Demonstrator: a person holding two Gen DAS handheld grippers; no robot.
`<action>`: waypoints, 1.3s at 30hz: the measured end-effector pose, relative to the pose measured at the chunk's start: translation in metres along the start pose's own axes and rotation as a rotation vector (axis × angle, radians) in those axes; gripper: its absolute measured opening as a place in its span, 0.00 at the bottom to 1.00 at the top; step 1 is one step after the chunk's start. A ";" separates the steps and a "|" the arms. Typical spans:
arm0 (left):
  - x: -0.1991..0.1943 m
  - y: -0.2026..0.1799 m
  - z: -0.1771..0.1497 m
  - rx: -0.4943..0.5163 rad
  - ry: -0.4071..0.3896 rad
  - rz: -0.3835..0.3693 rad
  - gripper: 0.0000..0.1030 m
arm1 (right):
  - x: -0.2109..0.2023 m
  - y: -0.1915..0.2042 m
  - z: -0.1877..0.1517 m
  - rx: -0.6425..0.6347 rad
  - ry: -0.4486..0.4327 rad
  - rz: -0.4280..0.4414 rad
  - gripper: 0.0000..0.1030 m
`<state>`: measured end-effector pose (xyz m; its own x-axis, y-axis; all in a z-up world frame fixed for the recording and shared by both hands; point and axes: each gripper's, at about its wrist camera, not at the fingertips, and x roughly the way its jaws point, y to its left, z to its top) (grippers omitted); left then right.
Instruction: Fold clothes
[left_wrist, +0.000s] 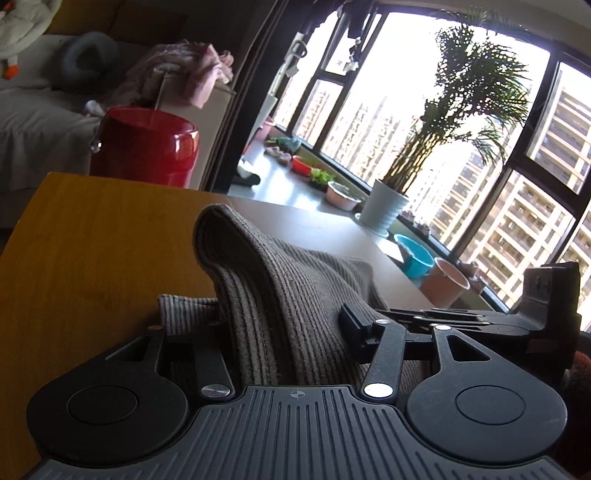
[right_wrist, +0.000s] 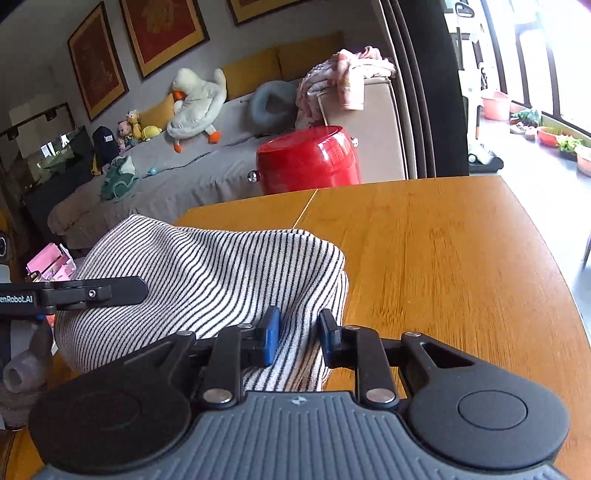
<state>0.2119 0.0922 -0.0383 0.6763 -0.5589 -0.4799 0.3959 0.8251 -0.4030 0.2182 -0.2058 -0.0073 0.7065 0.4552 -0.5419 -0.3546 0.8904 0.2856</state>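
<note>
A black-and-white striped garment (right_wrist: 207, 266) lies bunched on the wooden table (right_wrist: 443, 258). My right gripper (right_wrist: 299, 332) is shut on a fold at the garment's near right edge, its blue pads (right_wrist: 271, 332) pressing the cloth from both sides. In the left wrist view the same garment (left_wrist: 280, 295) looks grey-brown against the light and rises in a peak from between the jaws of my left gripper (left_wrist: 258, 321), which is shut on it. Cloth hides its left finger. The right gripper (left_wrist: 406, 315) reaches in from the right. The left gripper (right_wrist: 125, 290) lies over the garment's left side.
A red drum-shaped stool (right_wrist: 310, 158) stands past the table's far edge, with a grey sofa (right_wrist: 184, 162) behind it carrying plush toys and a heap of pink clothes (right_wrist: 343, 77). A potted palm (left_wrist: 384, 206) and basins sit along the window. Bare tabletop (left_wrist: 92, 240) lies to the garment's sides.
</note>
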 end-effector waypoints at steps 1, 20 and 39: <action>0.003 0.004 0.000 -0.008 0.004 0.004 0.63 | 0.000 0.001 0.000 -0.015 0.000 -0.006 0.24; 0.016 0.028 -0.009 -0.124 0.053 0.007 0.76 | 0.023 0.026 0.027 -0.011 0.040 0.095 0.54; -0.014 0.038 0.001 -0.101 0.010 0.080 0.76 | -0.004 0.058 0.019 -0.214 -0.048 0.065 0.60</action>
<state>0.2183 0.1316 -0.0465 0.6967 -0.4929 -0.5212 0.2762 0.8548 -0.4393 0.2060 -0.1560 0.0263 0.7047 0.5148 -0.4883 -0.5183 0.8434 0.1413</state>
